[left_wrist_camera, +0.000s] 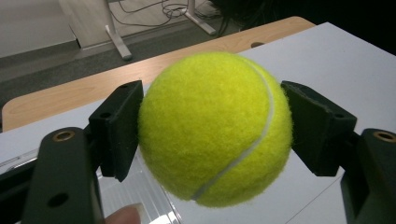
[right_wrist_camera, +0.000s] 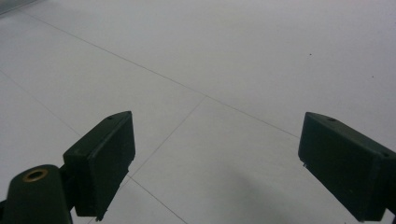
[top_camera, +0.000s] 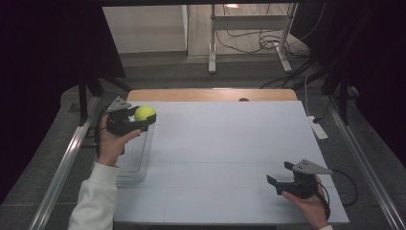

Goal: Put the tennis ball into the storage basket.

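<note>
Holding a yellow tennis ball between its jaws, the left gripper sits raised at the far left of the white table, just above the far end of a clear plastic box that lies at the table's left edge. In the left gripper view the two black pads press on opposite sides of the ball, roughly across its middle, so the grip looks centred and secure. The right gripper rests low at the near right of the table with its jaws spread wide and nothing between them; the right gripper view shows bare tabletop beyond its pads.

The work in hand appears to be carrying the ball, perhaps to or from the box. To do it well, keep the squeeze steady and the wrist level, since a fuzzy round ball can roll out if the pads slip off its widest part. If it is to be set down, lower it until it nearly touches before opening, so that it does not bounce or roll away. The right gripper is best kept clear.
</note>
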Motion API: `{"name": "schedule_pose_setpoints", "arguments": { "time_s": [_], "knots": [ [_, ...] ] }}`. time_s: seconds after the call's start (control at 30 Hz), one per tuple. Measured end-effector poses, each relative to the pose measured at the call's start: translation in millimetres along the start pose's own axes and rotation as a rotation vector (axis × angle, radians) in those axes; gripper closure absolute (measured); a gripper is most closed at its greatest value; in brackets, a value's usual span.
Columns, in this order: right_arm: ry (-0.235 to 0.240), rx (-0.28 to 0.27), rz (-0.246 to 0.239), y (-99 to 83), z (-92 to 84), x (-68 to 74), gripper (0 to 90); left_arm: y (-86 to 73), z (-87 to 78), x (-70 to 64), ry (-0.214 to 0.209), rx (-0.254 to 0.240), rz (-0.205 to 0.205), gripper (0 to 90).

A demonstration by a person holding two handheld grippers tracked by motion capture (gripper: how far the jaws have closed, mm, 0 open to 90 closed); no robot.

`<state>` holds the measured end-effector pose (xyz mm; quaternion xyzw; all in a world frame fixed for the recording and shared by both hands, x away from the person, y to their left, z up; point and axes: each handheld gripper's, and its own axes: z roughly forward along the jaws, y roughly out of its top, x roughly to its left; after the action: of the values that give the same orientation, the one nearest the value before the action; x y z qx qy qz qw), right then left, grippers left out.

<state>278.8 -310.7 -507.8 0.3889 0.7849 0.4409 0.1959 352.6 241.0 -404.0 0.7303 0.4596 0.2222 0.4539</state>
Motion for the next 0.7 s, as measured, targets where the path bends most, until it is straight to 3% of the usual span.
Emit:
{"name": "schedule_pose_setpoints", "arguments": {
  "time_s": [0.43, 0.7],
  "knots": [
    [0.006, -0.004, 0.001, 1.3, 1.6, 0.1, 10.8, 2.5, 3.0, 10.0, 0.048, 0.032, 0.001, 26.1],
    [0.003, -0.003, 0.002, 1.2, 1.8, 0.1, 10.8, 3.1, 2.1, 21.1, 0.075, 0.039, -0.019, 26.1]
  ]
}}
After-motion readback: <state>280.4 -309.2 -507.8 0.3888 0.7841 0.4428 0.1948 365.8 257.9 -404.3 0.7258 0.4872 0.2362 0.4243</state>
